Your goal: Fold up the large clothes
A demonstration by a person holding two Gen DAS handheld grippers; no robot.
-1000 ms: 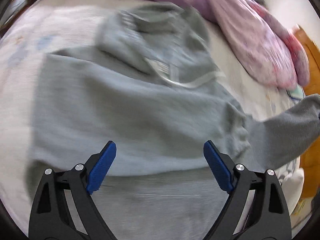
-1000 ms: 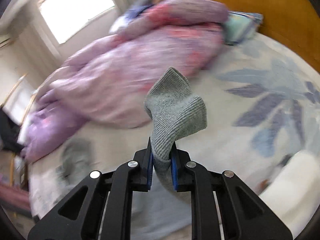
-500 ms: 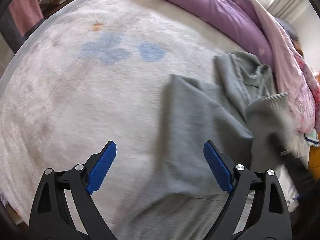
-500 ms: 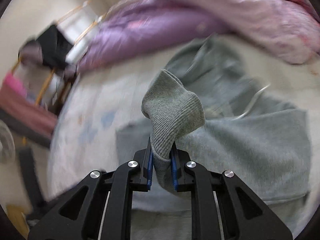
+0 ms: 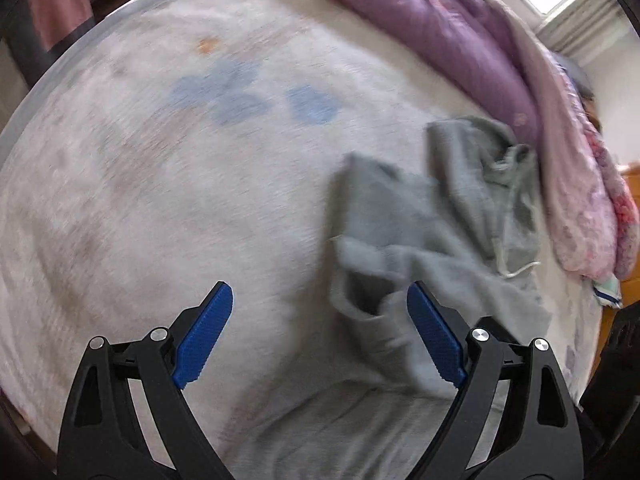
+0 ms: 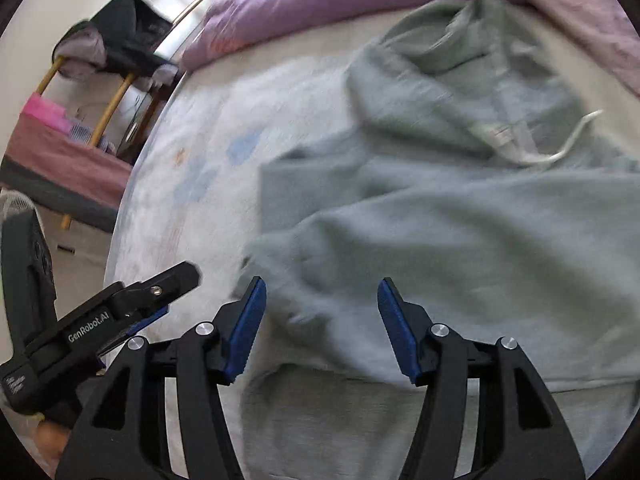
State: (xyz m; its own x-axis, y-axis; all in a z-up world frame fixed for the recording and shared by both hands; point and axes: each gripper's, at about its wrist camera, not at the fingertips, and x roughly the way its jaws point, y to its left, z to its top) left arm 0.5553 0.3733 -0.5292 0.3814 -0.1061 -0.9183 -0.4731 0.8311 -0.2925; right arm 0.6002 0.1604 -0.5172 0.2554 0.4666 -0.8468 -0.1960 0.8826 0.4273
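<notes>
Your grey hoodie (image 6: 460, 216) lies on the bed (image 5: 160, 200), bunched toward the side where the purple quilt (image 5: 460, 40) is piled along the bed's far edge. Its hood (image 6: 452, 40) sits up close to that quilt, and a white drawstring (image 6: 560, 148) curls on the chest. One sleeve (image 5: 420, 268) is folded across the body, with its cuff end near the hoodie's side edge. On the other side of the hoodie there is a wide stretch of bare sheet with blue flower prints (image 5: 248, 96), reaching all the way to the bed's rounded outer edge, so you have lots of room there. Your left hand-held gripper (image 5: 320, 336) hangs low over the sheet with its blue pads spread wide and nothing between them; its right pad (image 5: 436, 344) is just in front of the sleeve's fold. Your right hand-held gripper (image 6: 320, 332) is let go too, its pads wide apart above the sleeve and the hoodie's lower part, holding nothing. In the right wrist view the left tool (image 6: 104, 320) pokes in low, over the bed's outer edge. Past that edge stands a chair (image 6: 116, 40) with dark clothes on it.
</notes>
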